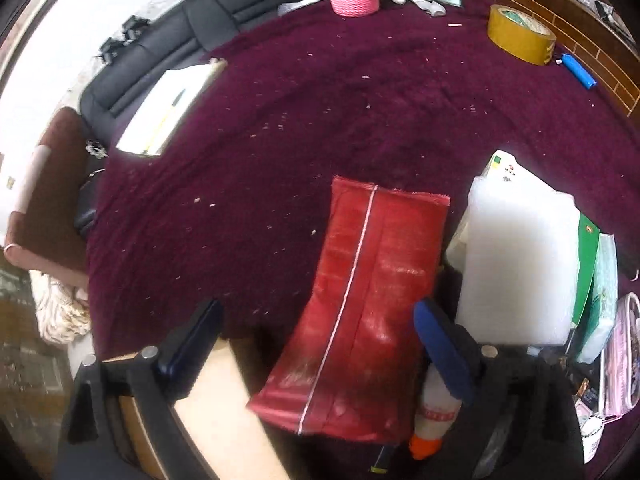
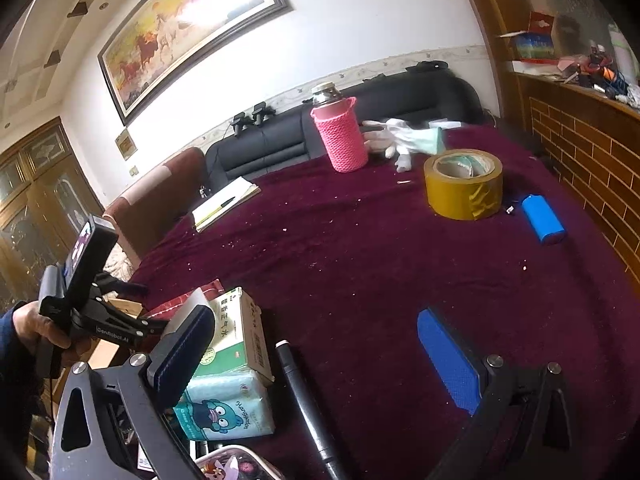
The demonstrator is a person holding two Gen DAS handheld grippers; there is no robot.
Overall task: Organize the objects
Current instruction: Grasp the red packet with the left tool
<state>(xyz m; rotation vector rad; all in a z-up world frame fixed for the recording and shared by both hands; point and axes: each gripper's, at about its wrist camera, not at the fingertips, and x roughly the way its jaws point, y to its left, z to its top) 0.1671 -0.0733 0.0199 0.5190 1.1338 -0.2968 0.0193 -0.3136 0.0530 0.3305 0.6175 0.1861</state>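
Note:
A red foil packet [image 1: 368,300] lies flat at the near edge of the maroon tablecloth [image 1: 280,140], its lower end past the edge over a beige board. My left gripper [image 1: 316,312] points down over it and is open; its blue pads [image 1: 440,352] stand clear on either side. In the right wrist view a hand holds that gripper [image 2: 158,326] at the lower left. My right gripper [image 2: 316,360] is open low over the cloth, with a black pen-like tube [image 2: 304,392] lying between its fingers, untouched.
To the right of the packet sit a white block [image 1: 520,260], a green-white box [image 2: 236,332], a teal tissue pack [image 2: 228,412] and a small orange-capped bottle [image 1: 432,412]. Farther off are a pink knit-covered bottle [image 2: 344,136], white gloves [image 2: 396,136], yellow tape [image 2: 464,184], a blue cylinder [image 2: 544,218] and a notebook [image 2: 224,202].

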